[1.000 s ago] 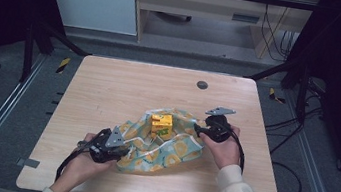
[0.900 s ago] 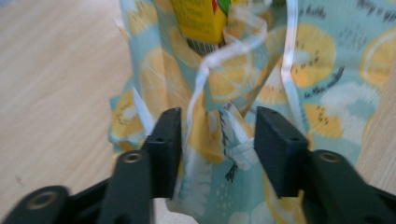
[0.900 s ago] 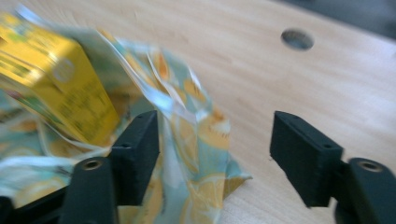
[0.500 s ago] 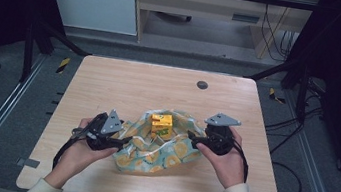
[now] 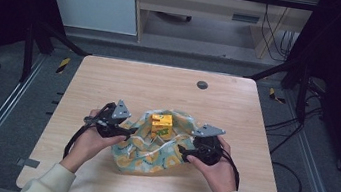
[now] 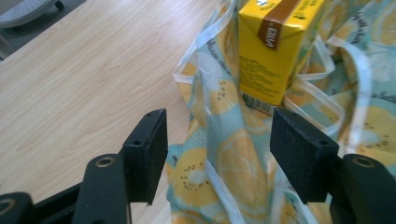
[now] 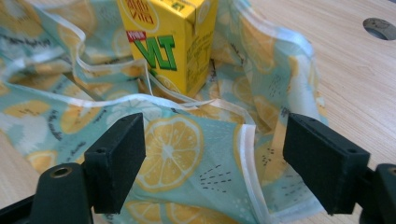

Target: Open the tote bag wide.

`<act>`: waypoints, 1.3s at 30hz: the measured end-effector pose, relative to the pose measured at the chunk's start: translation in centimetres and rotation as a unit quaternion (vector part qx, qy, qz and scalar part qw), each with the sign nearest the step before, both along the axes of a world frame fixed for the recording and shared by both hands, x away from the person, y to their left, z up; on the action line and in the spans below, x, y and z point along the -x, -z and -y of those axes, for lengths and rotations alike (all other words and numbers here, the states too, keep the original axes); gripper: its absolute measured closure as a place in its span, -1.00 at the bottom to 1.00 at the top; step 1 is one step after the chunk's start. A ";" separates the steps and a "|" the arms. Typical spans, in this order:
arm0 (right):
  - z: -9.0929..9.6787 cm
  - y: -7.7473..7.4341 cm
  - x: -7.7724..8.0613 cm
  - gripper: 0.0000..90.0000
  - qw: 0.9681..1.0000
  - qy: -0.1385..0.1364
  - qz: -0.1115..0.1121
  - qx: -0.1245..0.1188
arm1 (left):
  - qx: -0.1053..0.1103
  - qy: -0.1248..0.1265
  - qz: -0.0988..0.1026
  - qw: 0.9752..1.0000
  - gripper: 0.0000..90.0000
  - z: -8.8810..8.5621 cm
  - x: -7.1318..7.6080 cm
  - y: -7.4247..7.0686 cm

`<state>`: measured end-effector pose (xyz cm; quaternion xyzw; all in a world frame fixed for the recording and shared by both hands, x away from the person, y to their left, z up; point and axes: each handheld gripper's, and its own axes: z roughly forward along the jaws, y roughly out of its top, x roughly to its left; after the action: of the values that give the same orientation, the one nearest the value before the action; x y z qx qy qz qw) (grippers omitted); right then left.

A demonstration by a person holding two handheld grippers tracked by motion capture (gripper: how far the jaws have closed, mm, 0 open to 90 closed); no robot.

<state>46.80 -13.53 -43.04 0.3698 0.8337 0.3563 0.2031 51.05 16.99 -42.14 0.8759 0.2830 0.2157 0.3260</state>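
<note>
Two grippers flank a crumpled lemon-print cloth bag (image 5: 151, 149) at lower centre of the wooden table (image 5: 125, 82). Left gripper (image 6: 218, 154) and right gripper (image 7: 215, 158) both have their fingers released, having just opened, with cloth between them. An upright yellow drink carton (image 5: 161, 125) stands inside, its base hidden by folds and its top cut off in both gripper views.

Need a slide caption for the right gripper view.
Open tool facing lemon-print cloth bag with yellow drink carton standing inside.
</note>
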 end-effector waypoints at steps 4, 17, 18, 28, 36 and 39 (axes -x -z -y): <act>0.0 1.1 -0.9 -0.44 1.000 0.011 -0.008 0.007 | -0.014 0.003 -0.013 1.000 -0.04 0.7 -1.1 1.1; 0.4 3.1 -1.0 0.99 0.999 0.003 -0.041 0.029 | -0.029 -0.016 -0.029 0.999 0.85 1.9 -2.0 2.2; 0.5 3.2 -1.1 1.00 0.999 0.005 -0.039 0.030 | -0.027 -0.021 -0.032 0.999 0.89 1.8 -2.2 2.4; 2.3 4.4 -1.1 1.00 0.997 0.026 -0.066 0.035 | -0.040 -0.054 -0.037 0.997 0.95 1.2 -3.2 4.2; 2.9 4.9 -0.8 1.00 0.996 0.031 -0.077 0.033 | -0.052 -0.066 -0.031 0.996 0.97 0.7 -3.4 4.9; 2.9 4.8 -0.6 0.96 0.997 0.029 -0.067 0.022 | -0.043 -0.060 -0.030 0.997 0.91 0.5 -3.1 4.9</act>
<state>47.41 -16.45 -47.86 0.4118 0.8423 0.3060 0.1651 54.16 16.47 -47.06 0.8768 0.3349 0.2203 0.2656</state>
